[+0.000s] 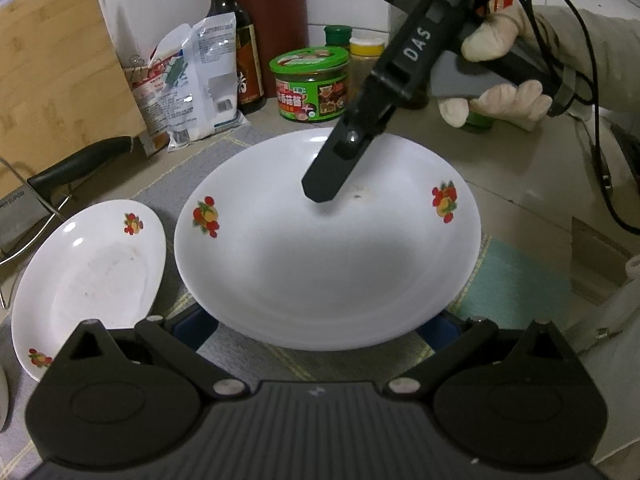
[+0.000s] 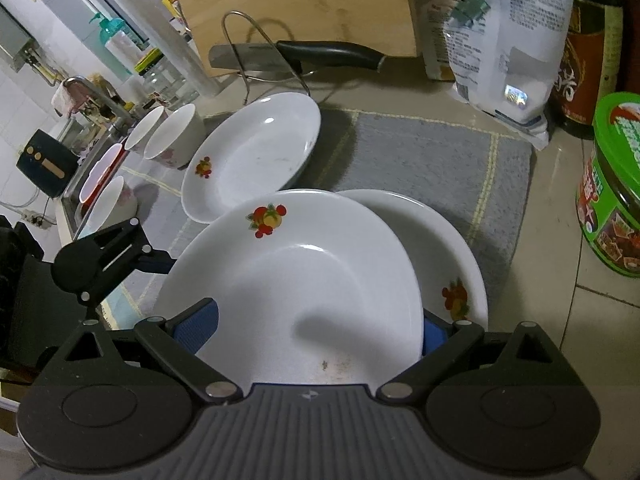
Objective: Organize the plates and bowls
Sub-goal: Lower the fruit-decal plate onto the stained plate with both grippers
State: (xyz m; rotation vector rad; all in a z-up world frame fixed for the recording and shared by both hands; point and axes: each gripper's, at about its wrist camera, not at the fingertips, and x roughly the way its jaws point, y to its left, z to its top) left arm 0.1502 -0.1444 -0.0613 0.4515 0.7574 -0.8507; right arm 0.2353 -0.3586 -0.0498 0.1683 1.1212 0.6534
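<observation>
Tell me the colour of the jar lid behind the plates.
Green lid, clearest in the left wrist view.

Green-lidded jar (image 1: 308,82), soy sauce bottle (image 1: 240,40), clipped bags (image 1: 192,80), knife (image 2: 296,56) against bamboo board (image 2: 296,4), on counter (image 2: 576,320).

The left wrist camera looked forward and down, close over a white plate (image 1: 328,248), facing the jars at the wall. The right wrist camera looked down from the opposite side, toward the sink — equally close. Both views shared that plate (image 2: 296,280), the grey mat (image 2: 420,160) and the cutting board (image 1: 60,80)
</observation>
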